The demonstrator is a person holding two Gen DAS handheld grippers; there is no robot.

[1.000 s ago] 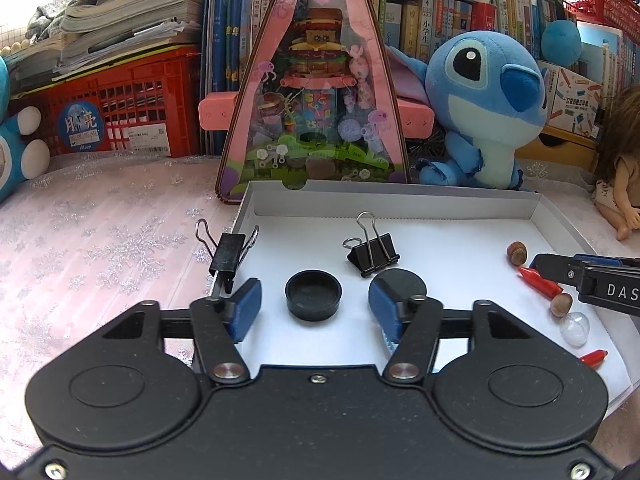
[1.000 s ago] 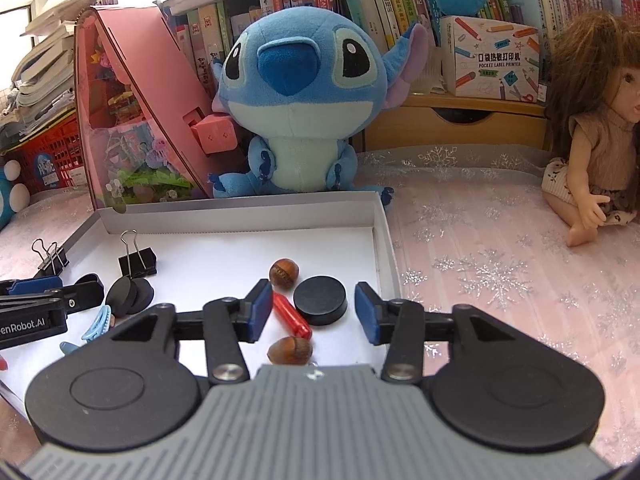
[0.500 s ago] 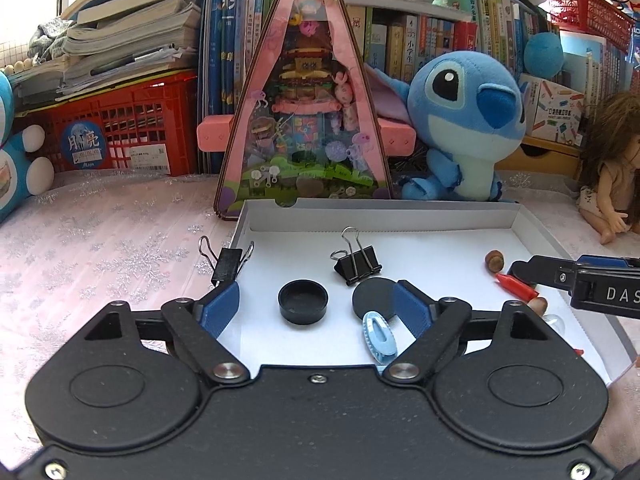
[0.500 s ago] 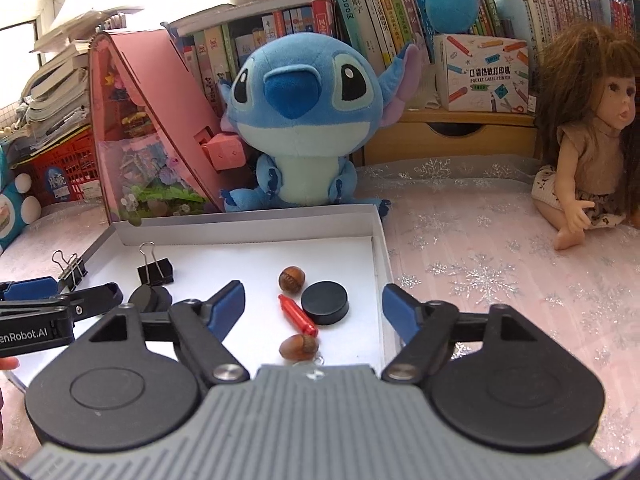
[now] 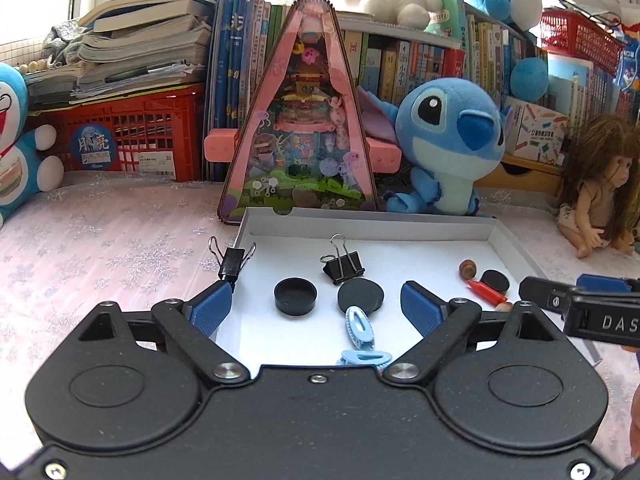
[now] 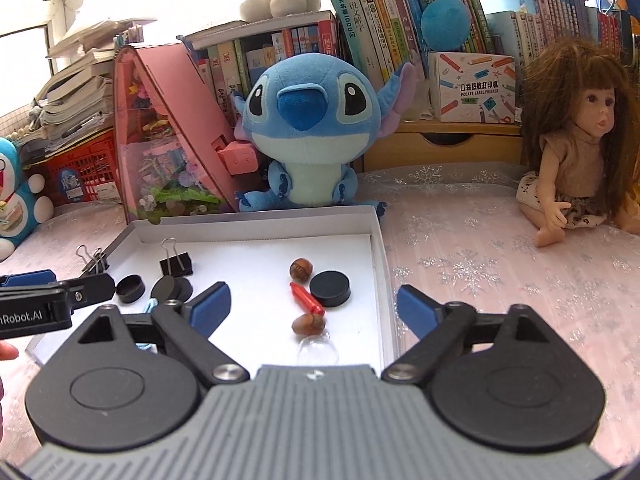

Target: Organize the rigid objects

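White cardboard forms the shallow tray (image 5: 400,222) at the centre of both views, resting on a pink snowflake-patterned cloth (image 5: 120,248) that covers the tabletop. Counted inside the tray: three black round caps, one hollow side up (image 5: 295,295), one flat (image 5: 360,295) just right of it, and a third (image 6: 330,288) near the tray's right wall; two brown acorn-like nuts, one (image 6: 301,269) above and one (image 6: 308,324) below a single red crayon-shaped piece (image 6: 306,299); one clear dome (image 6: 317,353) at the lower edge; and two pale blue hair clips (image 5: 359,326) at the bottom centre of the left wrist view. Two black binder clips are visible, one (image 5: 343,266) standing inside the tray, the other (image 5: 232,262) clamped on its left wall.

Left gripper (image 5: 316,312), lower centre of its own view, has just been opening; its jaws stand wide over the two left caps and grip nothing. Right gripper (image 6: 312,310) has likewise just been opening, its jaws wide with the red piece, lower nut and third cap lying between them untouched.

Behind the tray stand one pink triangular display case (image 5: 298,128), one blue plush toy (image 6: 310,128) and, at the far right, one long-haired doll (image 6: 576,152). Books fill the shelf in the upper frame.
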